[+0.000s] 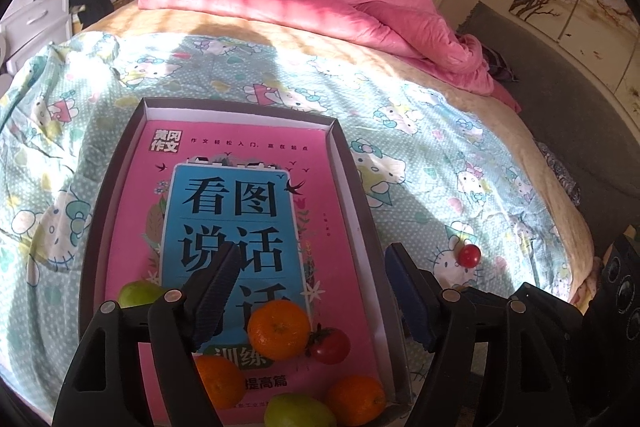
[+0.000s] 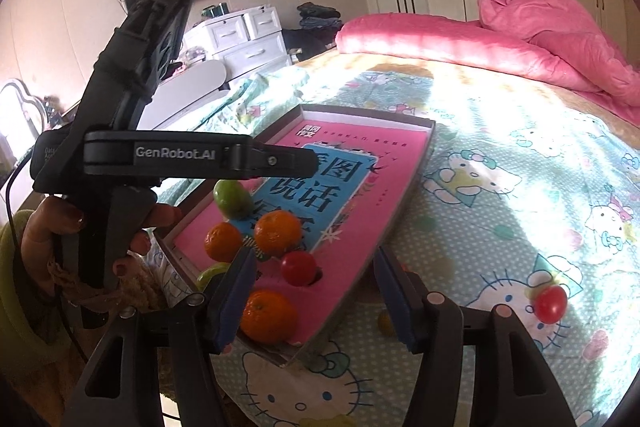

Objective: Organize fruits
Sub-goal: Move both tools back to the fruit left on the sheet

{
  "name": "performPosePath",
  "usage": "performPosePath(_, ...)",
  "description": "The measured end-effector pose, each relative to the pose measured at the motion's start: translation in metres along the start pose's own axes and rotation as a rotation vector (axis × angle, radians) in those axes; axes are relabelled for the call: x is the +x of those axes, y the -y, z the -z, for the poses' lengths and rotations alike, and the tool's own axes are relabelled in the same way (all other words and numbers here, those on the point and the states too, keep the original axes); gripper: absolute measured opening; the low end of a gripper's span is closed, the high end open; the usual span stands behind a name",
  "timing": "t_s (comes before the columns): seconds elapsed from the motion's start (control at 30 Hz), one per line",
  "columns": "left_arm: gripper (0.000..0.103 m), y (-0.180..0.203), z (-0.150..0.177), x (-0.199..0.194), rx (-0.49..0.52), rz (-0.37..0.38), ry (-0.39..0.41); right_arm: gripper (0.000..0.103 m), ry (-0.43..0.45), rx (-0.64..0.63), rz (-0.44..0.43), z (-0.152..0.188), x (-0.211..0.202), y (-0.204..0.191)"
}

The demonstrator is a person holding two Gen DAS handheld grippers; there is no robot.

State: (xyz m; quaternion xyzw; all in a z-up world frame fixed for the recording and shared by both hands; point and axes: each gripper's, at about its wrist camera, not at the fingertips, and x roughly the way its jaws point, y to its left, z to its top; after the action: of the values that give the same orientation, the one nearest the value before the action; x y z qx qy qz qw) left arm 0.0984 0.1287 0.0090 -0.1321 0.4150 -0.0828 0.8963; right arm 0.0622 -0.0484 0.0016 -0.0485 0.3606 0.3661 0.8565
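Nearing finish: oranges (image 1: 279, 329), green fruits (image 2: 232, 201) and tomato (image 1: 330, 345) lie in tray (image 1: 352, 163); second tomato (image 2: 551, 303) waits on bedspread (image 2: 500, 155); left gripper (image 1: 316, 291) and right gripper (image 2: 316, 293) both spread, empty.

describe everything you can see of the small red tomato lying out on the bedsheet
The tomato is small, round, glossy red, with a bright highlight on its skin; no stalk or leaves show. It lies alone on the cartoon-cat bedsheet, outside the tray that holds the other fruit, on its right side. It rests on a printed cat face and casts a small shadow. Only the sheet touches it; neither claw is on it. It looks whole and unmarked.
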Motion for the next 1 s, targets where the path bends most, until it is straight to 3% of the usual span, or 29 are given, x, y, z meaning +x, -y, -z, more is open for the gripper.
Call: performPosePath(1.0, 0.076, 0.038, 0.007, 0.006, 0.097, 0.040, -0.014, 0.061, 0.023, 0.111, 0.117, 0.009, -0.032, 0.051)
